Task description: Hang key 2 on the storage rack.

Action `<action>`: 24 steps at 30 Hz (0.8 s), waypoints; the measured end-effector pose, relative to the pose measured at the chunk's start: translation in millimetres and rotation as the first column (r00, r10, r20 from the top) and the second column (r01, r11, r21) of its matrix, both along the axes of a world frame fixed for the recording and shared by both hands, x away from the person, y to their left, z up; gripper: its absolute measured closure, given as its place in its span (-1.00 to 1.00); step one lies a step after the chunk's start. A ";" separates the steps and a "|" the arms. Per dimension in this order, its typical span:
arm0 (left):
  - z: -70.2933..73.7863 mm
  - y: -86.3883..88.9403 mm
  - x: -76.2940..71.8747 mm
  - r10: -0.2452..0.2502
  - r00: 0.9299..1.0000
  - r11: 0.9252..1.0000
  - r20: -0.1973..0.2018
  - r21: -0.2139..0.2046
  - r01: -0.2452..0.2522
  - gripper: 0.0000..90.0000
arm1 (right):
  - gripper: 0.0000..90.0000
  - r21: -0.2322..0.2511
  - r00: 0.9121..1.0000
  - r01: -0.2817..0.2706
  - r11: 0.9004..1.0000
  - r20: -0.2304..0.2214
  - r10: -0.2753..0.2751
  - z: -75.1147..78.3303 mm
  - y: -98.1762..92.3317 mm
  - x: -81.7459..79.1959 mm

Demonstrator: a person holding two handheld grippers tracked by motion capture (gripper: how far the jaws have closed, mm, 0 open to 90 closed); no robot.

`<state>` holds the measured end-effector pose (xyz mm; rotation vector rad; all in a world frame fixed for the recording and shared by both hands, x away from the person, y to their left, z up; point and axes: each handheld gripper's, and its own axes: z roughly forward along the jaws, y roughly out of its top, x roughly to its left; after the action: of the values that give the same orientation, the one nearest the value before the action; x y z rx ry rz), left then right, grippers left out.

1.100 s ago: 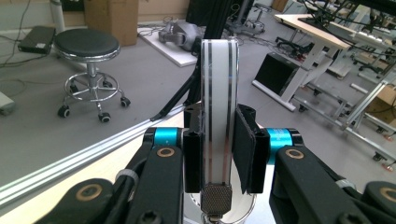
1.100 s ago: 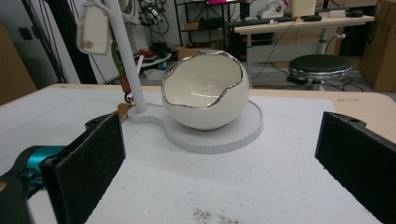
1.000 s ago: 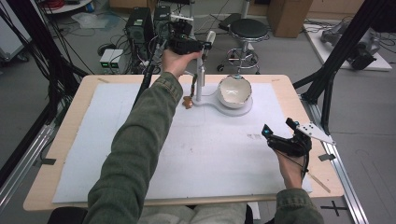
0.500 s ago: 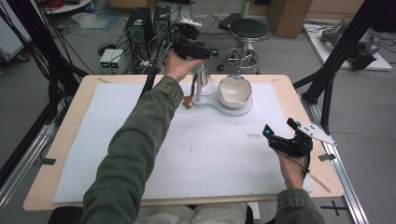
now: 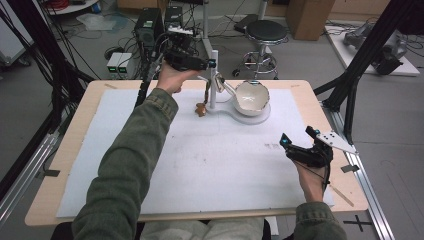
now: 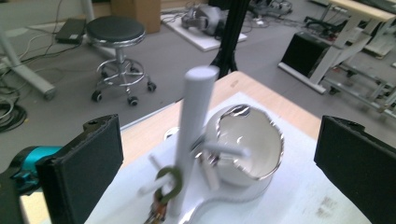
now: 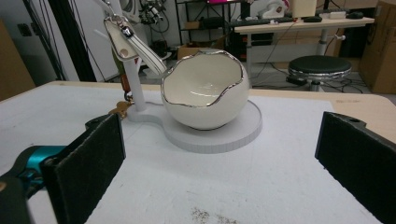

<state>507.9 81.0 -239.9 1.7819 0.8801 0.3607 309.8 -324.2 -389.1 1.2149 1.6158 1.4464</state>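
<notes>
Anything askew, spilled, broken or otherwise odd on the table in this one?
Nothing is spilled or knocked over. The white bowl has a jagged, eggshell-like rim, but its silver edging suggests design, not damage. It sits upright on the stand's base, beside the white post where a key ring hangs. A few dark specks mark the white mat.

**Hidden, Cropped, Blurred**

Blurred in the left gripper view: white post [image 6: 194, 140] and pegs. Cut off at its bottom edge: post foot and hanging keychain [image 6: 161, 207]. Cropped at the top of the right gripper view: upper post [image 7: 132, 84]. Too small in the high view: keychain details [image 5: 202, 106].
</notes>
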 end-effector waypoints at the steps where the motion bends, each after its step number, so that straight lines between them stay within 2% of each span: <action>1: -2.2 5.5 -1.5 0.006 1.000 1.000 0.002 -0.007 -0.006 -0.96 | -0.99 0.001 1.000 0.000 1.000 -0.001 0.000 0.1 0.4 0.1; 5: -8.2 21.9 -6.4 0.022 1.000 1.000 0.011 -0.004 -0.022 -0.96 | -0.99 0.001 1.000 -0.004 1.000 -0.002 0.004 0.0 1.7 1.0; 8: -13.2 31.3 -9.5 0.023 1.000 0.998 -0.003 -0.059 -0.023 -0.96 | -0.99 -0.006 1.000 -0.008 1.000 0.000 0.008 0.0 2.2 1.7; 11: -15.3 34.7 -12.3 0.038 0.999 0.998 0.002 -0.054 -0.038 -0.96 | -0.99 -0.002 1.000 -0.009 1.000 -0.003 0.009 0.2 3.0 1.4; 15: -19.6 44.3 -20.2 0.053 0.999 0.998 0.007 -0.020 -0.053 -0.96 | -0.99 -0.007 1.000 -0.012 1.000 -0.003 0.012 0.0 2.3 0.9; 18: -22.6 52.2 -25.2 0.063 0.998 0.997 0.001 -0.033 -0.063 -0.96 | -0.99 -0.007 1.000 -0.013 1.000 -0.004 0.013 -0.2 2.8 1.5; 24: -27.1 64.1 -33.1 0.073 0.997 0.997 0.003 -0.029 -0.072 -0.96 | -0.99 -0.017 1.000 -0.020 1.000 -0.005 0.020 -0.4 3.7 1.5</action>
<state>474.8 145.2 -267.0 1.7255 0.9442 0.3967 311.4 -320.5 -389.5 1.1973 1.6445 1.4404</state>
